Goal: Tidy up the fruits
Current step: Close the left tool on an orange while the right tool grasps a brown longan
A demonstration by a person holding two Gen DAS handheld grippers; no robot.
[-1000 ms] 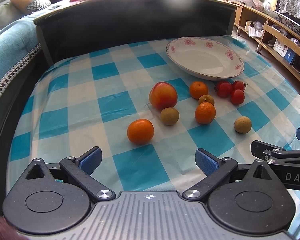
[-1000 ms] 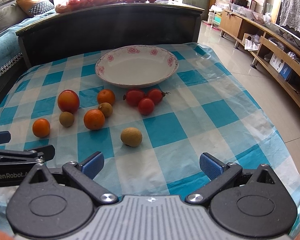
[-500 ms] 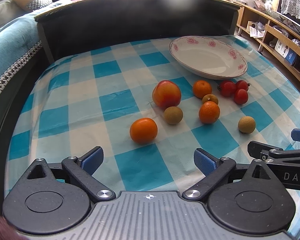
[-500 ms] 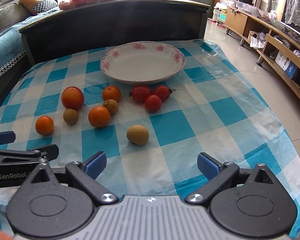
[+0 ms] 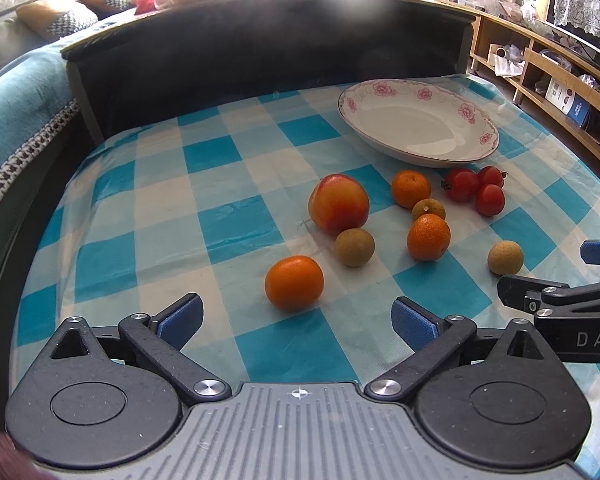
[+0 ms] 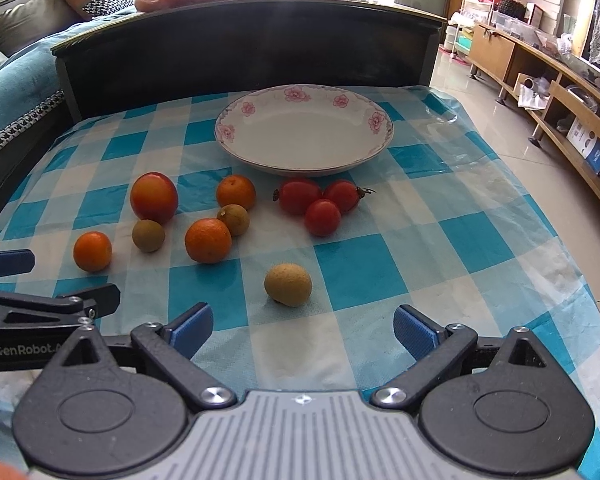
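Loose fruit lies on a blue-checked cloth in front of an empty flowered plate (image 5: pixel 418 124) (image 6: pixel 304 130). My left gripper (image 5: pixel 296 318) is open and empty, just short of the nearest orange (image 5: pixel 294 282). Beyond it lie a red-yellow apple (image 5: pixel 339 203), a brown longan (image 5: pixel 354 246), two more oranges (image 5: pixel 428 237) (image 5: pixel 411 188) and three red tomatoes (image 5: pixel 476 190). My right gripper (image 6: pixel 303 330) is open and empty, just short of a pale longan (image 6: pixel 288 284). The tomatoes (image 6: pixel 320 204) and the apple (image 6: pixel 154 198) lie farther off.
A dark headboard-like panel (image 6: pixel 240 44) stands behind the plate. A teal sofa (image 5: pixel 16 96) is at the left. The cloth's right edge drops to a tiled floor (image 6: pixel 540 160) with wooden shelving (image 6: pixel 560 76) beyond. Each gripper shows at the edge of the other's view.
Both grippers have moved forward toward the fruit; the fruit and plate look nearer and larger. Nothing was grasped or moved.
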